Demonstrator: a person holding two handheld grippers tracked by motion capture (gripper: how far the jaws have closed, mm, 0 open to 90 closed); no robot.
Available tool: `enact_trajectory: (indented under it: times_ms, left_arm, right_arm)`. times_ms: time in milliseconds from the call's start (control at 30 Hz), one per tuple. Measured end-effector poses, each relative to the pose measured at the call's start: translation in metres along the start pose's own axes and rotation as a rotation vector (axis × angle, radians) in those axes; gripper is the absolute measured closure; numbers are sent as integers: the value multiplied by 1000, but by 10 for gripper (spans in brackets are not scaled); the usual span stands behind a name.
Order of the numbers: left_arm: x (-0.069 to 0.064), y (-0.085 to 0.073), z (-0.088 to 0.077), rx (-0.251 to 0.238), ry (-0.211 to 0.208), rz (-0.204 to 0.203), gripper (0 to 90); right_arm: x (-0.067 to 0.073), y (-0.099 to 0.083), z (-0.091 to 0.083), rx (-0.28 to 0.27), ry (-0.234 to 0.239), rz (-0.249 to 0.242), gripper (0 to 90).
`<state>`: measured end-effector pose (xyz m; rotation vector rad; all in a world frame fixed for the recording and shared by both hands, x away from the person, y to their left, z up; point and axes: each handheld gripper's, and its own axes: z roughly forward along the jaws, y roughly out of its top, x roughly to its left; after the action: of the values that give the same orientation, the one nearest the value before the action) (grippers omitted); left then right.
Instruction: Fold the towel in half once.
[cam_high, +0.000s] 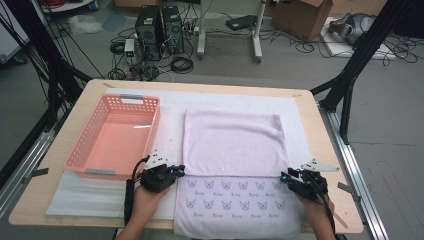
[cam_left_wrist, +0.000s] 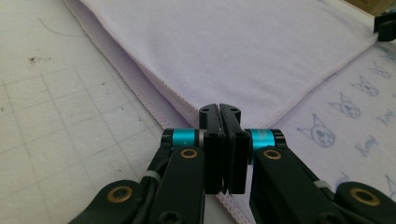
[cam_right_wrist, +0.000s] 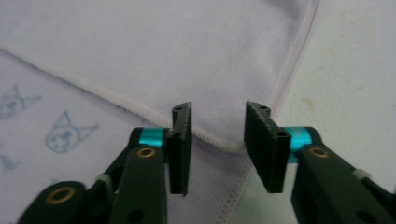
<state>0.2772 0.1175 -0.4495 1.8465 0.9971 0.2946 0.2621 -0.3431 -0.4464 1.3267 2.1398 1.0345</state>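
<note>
We keep the left gripper (cam_left_wrist: 219, 109) clamped on the towel (cam_high: 232, 142) corner, then close the parted right gripper (cam_right_wrist: 218, 109) squarely on its corner.

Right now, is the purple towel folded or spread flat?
Folded. The towel's plain top layer lies doubled over the printed lower layer, whose cat prints show below the hemmed edge. Both claws sit at that edge's corners.

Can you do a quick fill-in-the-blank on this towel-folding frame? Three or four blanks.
1. The basket left of the towel is ____ in colour.
2. The left gripper has its jaws ____ at the towel's folded corner.
3. The right gripper has a ____ between its jaws, with the towel's hem behind them.
4. The towel's printed near part shows small ____ faces.

Missing words: pink; shut; gap; cat
</note>
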Motion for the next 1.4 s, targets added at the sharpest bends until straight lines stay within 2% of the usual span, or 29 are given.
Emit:
enact_trajectory:
  times_ms: [67,100,267,533,867,967,1000,1067,1100,1167,1300,1400]
  left_arm:
    - [0,0,0,-1,-2,-1,880]
    - [0,0,0,-3,-3,-2,881]
    - [-1,0,-4,-12,-6,-7,883]
    - [0,-1,-9,-24,-5,-18,895]
    - [-1,-1,-7,-25,-3,-13,896]
    - [-2,-2,-5,-10,13,-3,892]
    - [-3,-2,-3,-6,27,-10,876]
    - [-4,-2,0,19,80,-15,679]
    - [-5,-1,1,18,88,-15,632]
    - [-5,-1,1,19,87,-12,610]
    - [-6,0,6,62,92,-4,674]
    - [-9,1,7,67,94,20,831]
  right_arm:
    - [-1,0,-1,6,-14,-24,833]
    - [-1,0,-1,10,-12,-27,852]
    - [0,0,-3,6,-20,-68,864]
    - [0,-3,-14,-26,4,-56,865]
    - [-1,-4,-14,-35,12,-51,864]
    - [0,-4,-13,-27,14,-52,864]
    - [0,-4,-13,-27,15,-55,864]
    - [0,-3,-12,-28,19,-57,863]
    - [0,-3,-12,-27,19,-59,863]
    - [0,-4,-12,-25,20,-53,863]
    - [0,-3,-11,-27,22,-56,862]
    - [1,-3,-12,-27,23,-57,862]
